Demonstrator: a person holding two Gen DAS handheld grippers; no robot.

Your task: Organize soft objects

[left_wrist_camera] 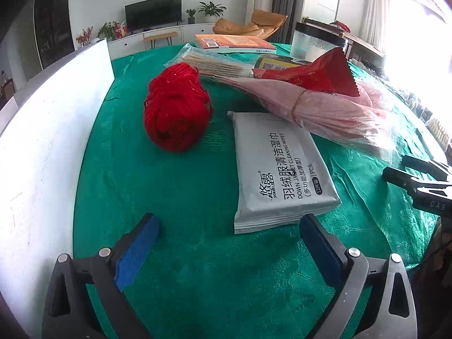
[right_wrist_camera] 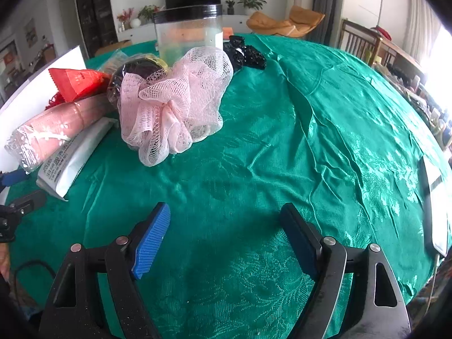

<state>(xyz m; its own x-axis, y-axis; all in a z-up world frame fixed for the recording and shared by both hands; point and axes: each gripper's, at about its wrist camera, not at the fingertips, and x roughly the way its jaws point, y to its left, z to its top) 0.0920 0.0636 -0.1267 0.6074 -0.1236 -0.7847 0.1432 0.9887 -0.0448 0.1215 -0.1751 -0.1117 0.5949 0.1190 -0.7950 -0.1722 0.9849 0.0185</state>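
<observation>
My left gripper (left_wrist_camera: pixel 229 227) hovers with fingers spread wide and empty, just short of the grey wet-wipes pack (left_wrist_camera: pixel 279 169) lying flat on the green-clothed surface (left_wrist_camera: pixel 197 268). Beyond it sits the red yarn ball (left_wrist_camera: pixel 176 107). My right gripper (right_wrist_camera: pixel 226 220) is wide too, empty, well short of the pink mesh bath pouf (right_wrist_camera: pixel 175 99).

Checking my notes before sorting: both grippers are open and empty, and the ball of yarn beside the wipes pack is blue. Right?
Not quite: the ball of yarn is red, as the left wrist view shows. It does lie beside the wipes pack, and the left gripper and right gripper are open and empty.
</observation>
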